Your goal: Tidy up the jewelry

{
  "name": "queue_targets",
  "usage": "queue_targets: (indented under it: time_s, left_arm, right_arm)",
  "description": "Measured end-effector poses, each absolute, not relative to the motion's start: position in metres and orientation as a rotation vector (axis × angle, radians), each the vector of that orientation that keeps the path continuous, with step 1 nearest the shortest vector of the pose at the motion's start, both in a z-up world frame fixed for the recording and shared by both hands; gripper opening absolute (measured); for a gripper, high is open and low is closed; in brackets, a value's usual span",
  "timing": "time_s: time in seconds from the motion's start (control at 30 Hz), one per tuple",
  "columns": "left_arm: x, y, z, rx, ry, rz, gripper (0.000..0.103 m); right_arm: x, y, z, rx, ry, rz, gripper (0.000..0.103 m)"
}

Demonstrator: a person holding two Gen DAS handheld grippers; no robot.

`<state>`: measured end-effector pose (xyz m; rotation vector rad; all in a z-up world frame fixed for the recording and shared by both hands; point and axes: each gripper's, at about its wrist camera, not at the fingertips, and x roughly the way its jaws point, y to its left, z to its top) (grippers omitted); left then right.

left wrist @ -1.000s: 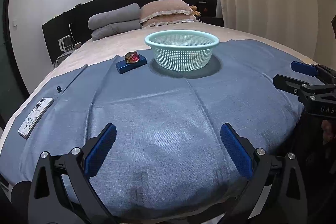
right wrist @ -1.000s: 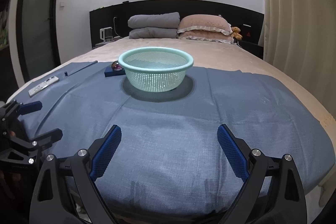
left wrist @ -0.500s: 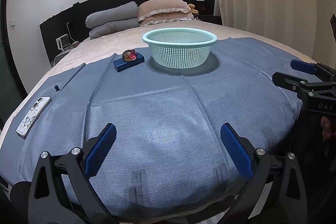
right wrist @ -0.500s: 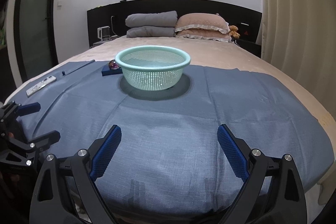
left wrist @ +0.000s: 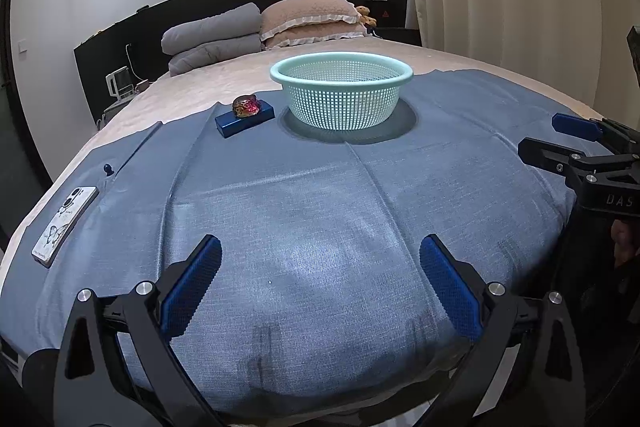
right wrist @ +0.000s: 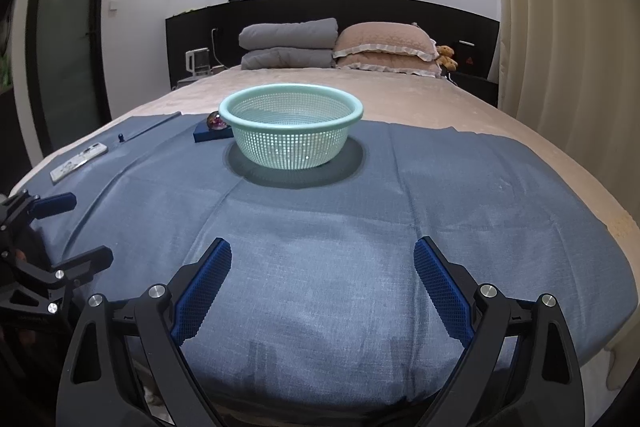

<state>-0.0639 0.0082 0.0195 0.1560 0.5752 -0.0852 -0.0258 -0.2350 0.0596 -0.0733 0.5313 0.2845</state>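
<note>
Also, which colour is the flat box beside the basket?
Dark blue. The flat box shows best in the left wrist view; a reddish jewel rests on it.

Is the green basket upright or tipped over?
Upright. The basket sits on its base on the blue cloth, rim level and opening upward.

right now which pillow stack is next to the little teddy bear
The pink frilled pillows, on the right at the headboard; the teddy bear sits against their right end. The grey stack lies further left.
</note>
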Motion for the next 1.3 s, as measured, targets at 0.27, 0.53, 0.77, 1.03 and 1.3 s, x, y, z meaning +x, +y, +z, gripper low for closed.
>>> queue_targets:
  time_s: [0.27, 0.53, 0.77, 1.03, 1.3]
  left_arm:
    - [-0.0644, 0.0061, 0.0209, 0.177, 0.571, -0.086, 0.097]
    - [-0.0625, 0.0087, 0.0200, 0.166, 0.581, -0.076, 0.097]
    - [-0.0597, 0.0109, 0.0169, 0.168, 0.591, -0.068, 0.097]
    - [-0.0606, 0.0101, 0.0163, 0.176, 0.594, -0.069, 0.097]
    - [-0.0627, 0.0077, 0.0161, 0.186, 0.588, -0.075, 0.097]
  right_arm:
    - [-0.0253, -0.2370, 0.0588, -0.072, 0.534, 0.287, 0.088]
    - [-0.0260, -0.2352, 0.0574, -0.085, 0.534, 0.290, 0.088]
    - [-0.0251, -0.2357, 0.0573, -0.083, 0.539, 0.289, 0.088]
    - [-0.0262, -0.2348, 0.0566, -0.089, 0.541, 0.300, 0.088]
    - [-0.0270, -0.2356, 0.0572, -0.087, 0.540, 0.296, 0.088]
